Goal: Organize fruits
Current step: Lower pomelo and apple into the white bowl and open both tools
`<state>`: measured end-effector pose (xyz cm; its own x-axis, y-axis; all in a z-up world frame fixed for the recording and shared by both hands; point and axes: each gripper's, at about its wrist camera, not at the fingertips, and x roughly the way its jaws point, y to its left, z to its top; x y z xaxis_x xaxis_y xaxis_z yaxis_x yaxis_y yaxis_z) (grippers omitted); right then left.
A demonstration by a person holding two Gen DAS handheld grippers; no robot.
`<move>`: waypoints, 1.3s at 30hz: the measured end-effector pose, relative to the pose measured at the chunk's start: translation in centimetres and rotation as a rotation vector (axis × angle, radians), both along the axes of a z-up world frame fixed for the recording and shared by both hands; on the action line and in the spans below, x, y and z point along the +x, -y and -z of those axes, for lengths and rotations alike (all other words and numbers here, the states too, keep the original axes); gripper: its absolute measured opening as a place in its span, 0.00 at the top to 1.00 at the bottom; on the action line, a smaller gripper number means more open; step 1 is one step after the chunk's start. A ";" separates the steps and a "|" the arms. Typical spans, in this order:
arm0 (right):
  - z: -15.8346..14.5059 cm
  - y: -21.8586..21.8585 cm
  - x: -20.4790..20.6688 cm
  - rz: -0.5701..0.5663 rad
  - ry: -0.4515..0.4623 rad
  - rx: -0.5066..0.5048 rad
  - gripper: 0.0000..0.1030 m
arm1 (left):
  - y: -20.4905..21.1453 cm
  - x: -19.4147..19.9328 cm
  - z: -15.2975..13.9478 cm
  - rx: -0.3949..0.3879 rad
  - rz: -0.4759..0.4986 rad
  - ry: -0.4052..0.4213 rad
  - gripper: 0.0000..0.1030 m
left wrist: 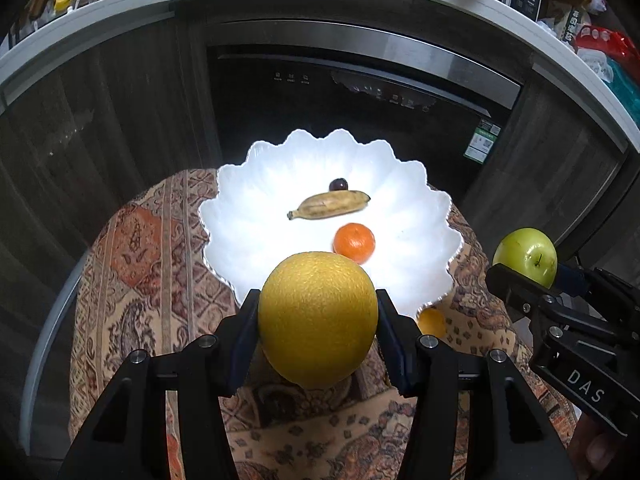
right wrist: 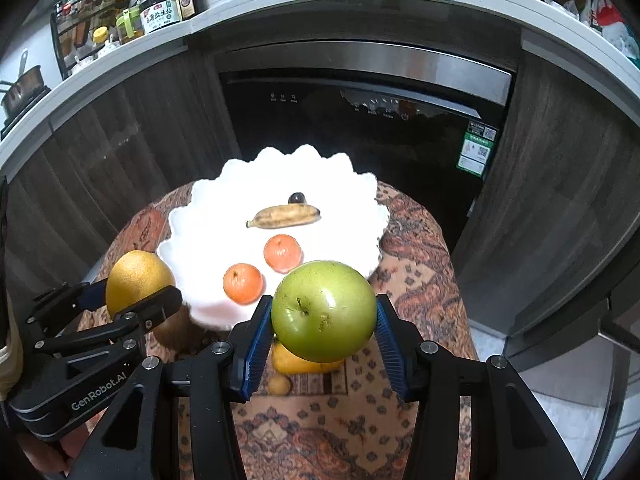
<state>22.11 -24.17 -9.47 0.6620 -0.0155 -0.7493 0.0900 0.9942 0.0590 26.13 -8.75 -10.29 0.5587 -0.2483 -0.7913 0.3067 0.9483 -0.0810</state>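
My left gripper (left wrist: pixel 318 316) is shut on a large yellow orange (left wrist: pixel 318 318), held above the table at the near rim of the white scalloped plate (left wrist: pixel 240 216). My right gripper (right wrist: pixel 324 316) is shut on a green apple (right wrist: pixel 324 310), held near the plate's (right wrist: pixel 192 216) front right. The plate holds a small banana (right wrist: pixel 284 216), a dark grape (right wrist: pixel 297 198) and two tangerines (right wrist: pixel 282 253) (right wrist: pixel 243 283). In the left wrist view only one tangerine (left wrist: pixel 354 242) shows; the apple (left wrist: pixel 526 256) and right gripper (left wrist: pixel 532 276) are at right.
The small round table has a patterned cloth (right wrist: pixel 416 280). A yellow fruit (right wrist: pixel 296 362) and a smaller one (right wrist: pixel 279 385) lie on the cloth under the apple. A dark dishwasher door (right wrist: pixel 360 128) and wood cabinets stand behind; bottles (right wrist: pixel 160 4) crowd the counter above.
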 end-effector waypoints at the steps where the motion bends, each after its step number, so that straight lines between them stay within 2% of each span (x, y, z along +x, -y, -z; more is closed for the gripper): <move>1: 0.0 0.0 0.2 -0.001 0.000 0.000 0.52 | 0.0 0.4 0.1 0.002 0.000 -0.001 0.48; 15: 2.3 -0.3 5.3 -0.009 -0.046 0.007 0.52 | -0.2 5.6 2.6 0.019 -0.014 -0.041 0.48; 24: 4.3 -0.1 7.3 -0.023 -0.101 0.036 0.51 | -0.2 7.1 4.5 0.028 -0.018 -0.097 0.47; 25: 4.4 -0.2 7.4 -0.021 -0.103 0.034 0.51 | -0.3 7.0 4.6 0.024 -0.016 -0.093 0.46; 26: 4.4 -0.2 7.4 -0.019 -0.105 0.031 0.50 | -0.3 7.0 4.4 0.025 -0.015 -0.082 0.39; 27: 4.3 -0.1 7.4 -0.017 -0.100 0.028 0.44 | -0.3 6.9 4.3 0.030 -0.018 -0.074 0.31; 30: 3.3 -0.3 7.0 0.005 -0.056 -0.016 0.24 | -0.6 6.7 3.8 0.042 -0.037 -0.050 0.17; 33: 2.3 -0.4 6.7 0.021 -0.031 -0.052 0.22 | -1.0 6.4 3.0 0.056 -0.059 -0.030 0.06; 35: 1.7 -0.4 6.5 0.029 -0.022 -0.065 0.22 | -1.2 6.2 2.4 0.065 -0.071 -0.014 0.02; 39: 0.3 -0.6 5.6 0.040 0.004 -0.068 0.22 | -1.6 5.4 1.0 0.072 -0.077 0.003 0.01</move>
